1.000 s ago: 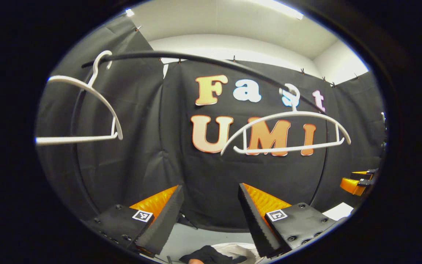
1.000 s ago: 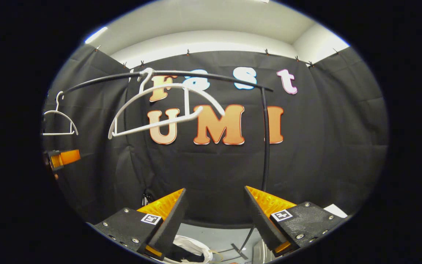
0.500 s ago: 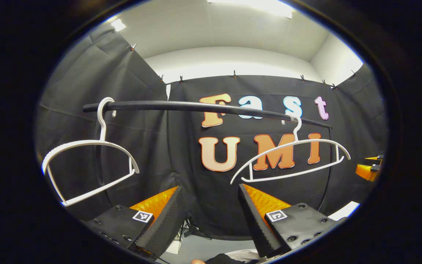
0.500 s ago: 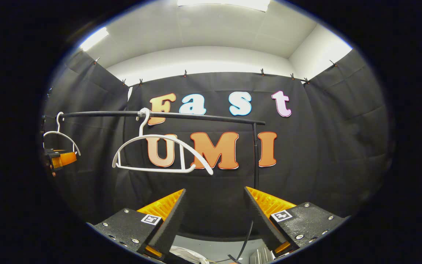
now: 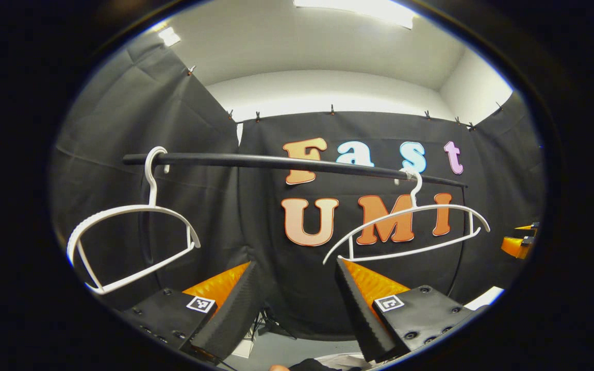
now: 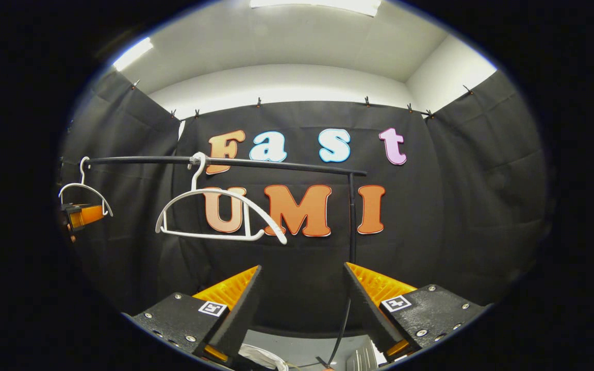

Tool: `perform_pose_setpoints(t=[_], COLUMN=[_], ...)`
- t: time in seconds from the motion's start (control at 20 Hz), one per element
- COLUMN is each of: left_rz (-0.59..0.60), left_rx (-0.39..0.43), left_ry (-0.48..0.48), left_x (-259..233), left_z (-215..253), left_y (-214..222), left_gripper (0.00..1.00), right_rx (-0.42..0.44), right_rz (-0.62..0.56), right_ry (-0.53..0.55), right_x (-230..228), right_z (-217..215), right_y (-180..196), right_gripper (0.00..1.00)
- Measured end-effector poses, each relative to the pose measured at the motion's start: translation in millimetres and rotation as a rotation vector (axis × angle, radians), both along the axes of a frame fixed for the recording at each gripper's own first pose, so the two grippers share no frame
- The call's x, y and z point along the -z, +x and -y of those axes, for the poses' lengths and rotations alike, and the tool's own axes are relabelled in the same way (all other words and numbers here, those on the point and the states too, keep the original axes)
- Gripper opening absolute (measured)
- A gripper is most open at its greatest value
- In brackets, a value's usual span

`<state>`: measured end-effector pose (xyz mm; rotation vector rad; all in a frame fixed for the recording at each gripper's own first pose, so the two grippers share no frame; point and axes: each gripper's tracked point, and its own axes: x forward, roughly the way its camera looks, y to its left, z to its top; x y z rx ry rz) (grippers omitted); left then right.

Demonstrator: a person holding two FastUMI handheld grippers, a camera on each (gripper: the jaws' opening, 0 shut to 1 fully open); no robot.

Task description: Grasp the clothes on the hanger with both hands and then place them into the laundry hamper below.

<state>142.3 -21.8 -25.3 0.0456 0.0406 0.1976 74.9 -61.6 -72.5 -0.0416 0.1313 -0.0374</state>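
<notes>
Both your jaws stand released, with nothing between them: left gripper (image 5: 294, 304), right gripper (image 6: 302, 306). Two bare hangers (image 5: 132, 242) (image 6: 219, 214) hang on the rail (image 5: 286, 163) above. Below your fingers a strip of clothes (image 6: 263, 355) shows, cut off at the edge; the hamper is hard to make out.
</notes>
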Motion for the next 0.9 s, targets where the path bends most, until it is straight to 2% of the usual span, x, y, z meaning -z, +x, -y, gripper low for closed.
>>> perform_pose_setpoints(t=[0.1,0.15,0.2,0.6,0.65,0.7,0.8,0.85,0.9], left_rz=[-0.005,-0.007,-0.006,0.028,0.031,0.038,0.045,0.049,0.053], left_rx=[0.005,0.006,0.006,-0.009,-0.009,-0.009,-0.005,-0.009,-0.012], left_ry=[-0.001,0.001,0.003,0.012,0.011,0.004,-0.006,-0.005,-0.001], left_x=[1,2,2,-11,-13,-14,-16,-18,-18], left_z=[2,2,2,1,1,2,2,0,0], left_y=[0,-1,-2,-12,-14,-16,-17,-18,-19], left_gripper=[0.96,0.96,0.93,0.93,0.96,0.96,0.94,0.96,0.96], right_rx=[-0.005,-0.008,-0.009,-0.037,-0.039,-0.039,-0.055,-0.057,-0.056], right_rz=[-0.002,0.0,0.002,0.011,0.013,0.013,0.014,0.016,0.019], right_ry=[-0.005,-0.007,-0.009,-0.013,-0.01,-0.008,-0.015,-0.021,-0.023], right_x=[0,0,-1,-2,-3,-2,0,-1,-2], right_z=[1,2,2,0,-1,-1,-2,-2,0], right_y=[-1,-2,-3,-9,-9,-10,-11,-12,-13], right_gripper=[1.0,0.93,1.0,1.0,1.0,0.93,0.93,1.0,1.0])
